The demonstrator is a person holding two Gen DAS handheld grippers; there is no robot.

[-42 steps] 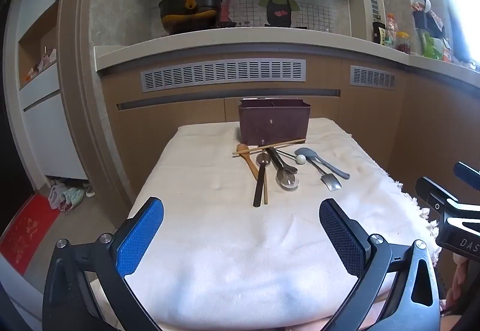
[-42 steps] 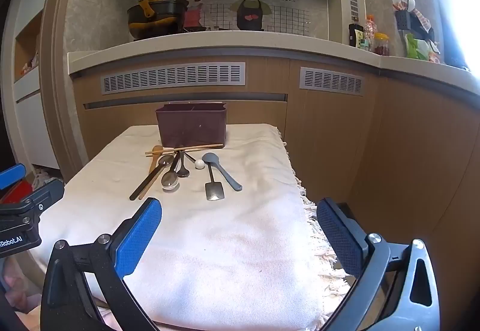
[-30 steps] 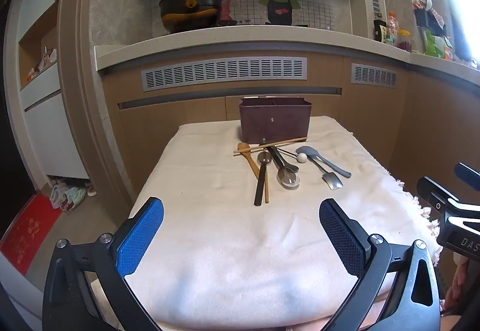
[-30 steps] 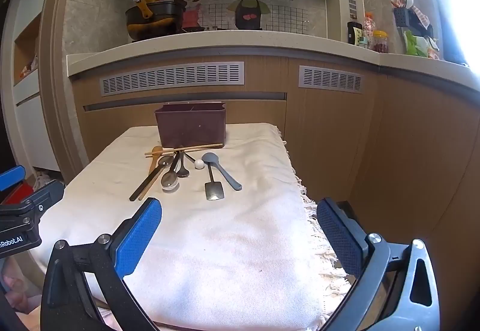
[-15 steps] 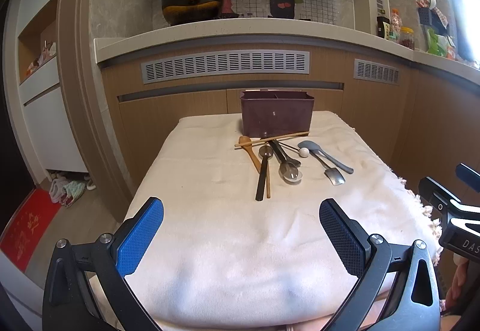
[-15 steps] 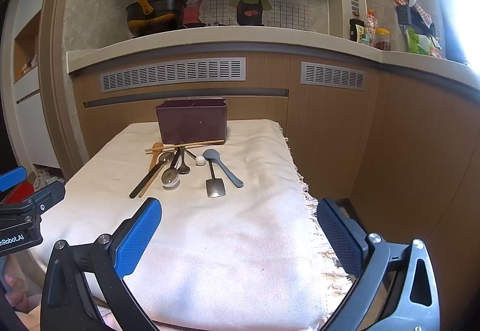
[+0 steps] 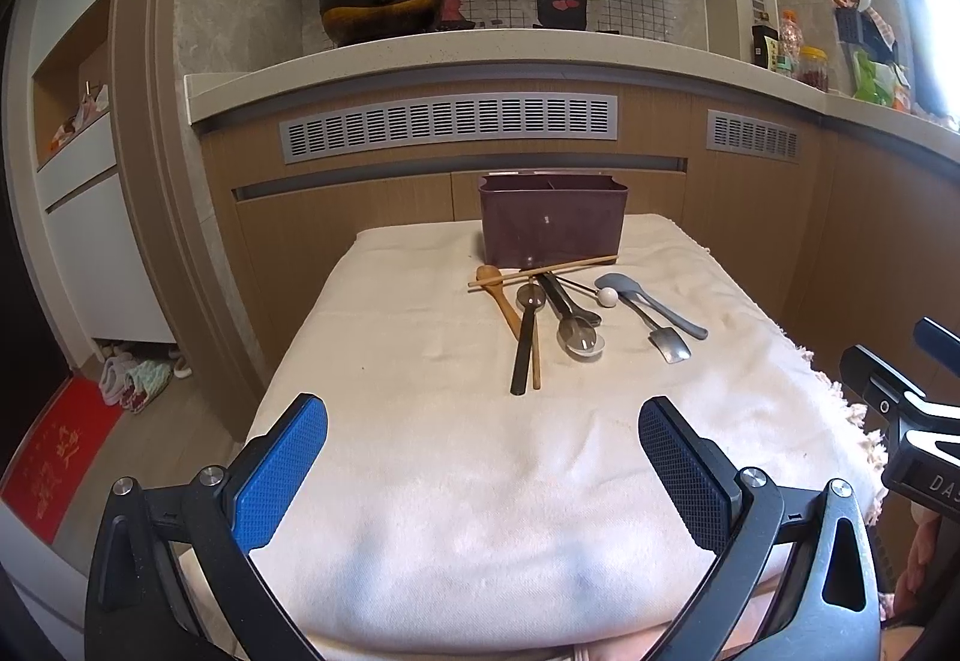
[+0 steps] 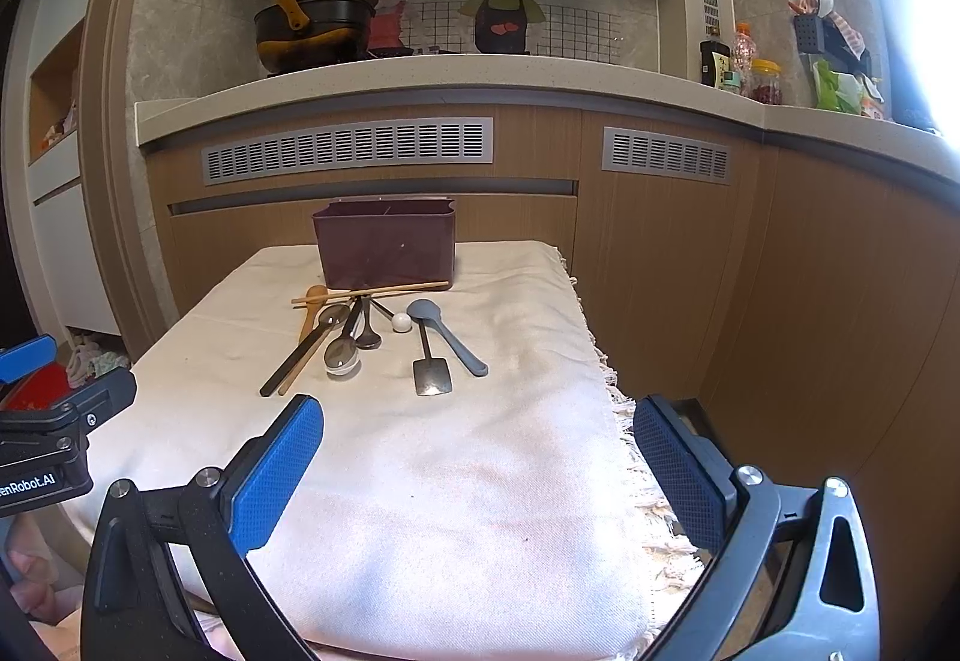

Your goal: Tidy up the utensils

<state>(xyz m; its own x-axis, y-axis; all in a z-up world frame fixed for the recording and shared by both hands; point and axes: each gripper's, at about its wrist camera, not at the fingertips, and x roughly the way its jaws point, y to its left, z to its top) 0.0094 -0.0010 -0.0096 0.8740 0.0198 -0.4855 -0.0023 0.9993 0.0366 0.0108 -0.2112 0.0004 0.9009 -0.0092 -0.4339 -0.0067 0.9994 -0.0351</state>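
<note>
A cream cloth covers the table below a kitchen counter; spoons lie before the box; left gripper and right gripper both gape wide, holding nothing.

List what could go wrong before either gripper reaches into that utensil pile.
The chopsticks lie across the wooden spoon and the black-handled spoons, so lifting one piece may drag the others. The small white ball could probably roll if nudged. The loose cloth may bunch under a gripper. The left gripper and right gripper are both open, holding nothing.
</note>
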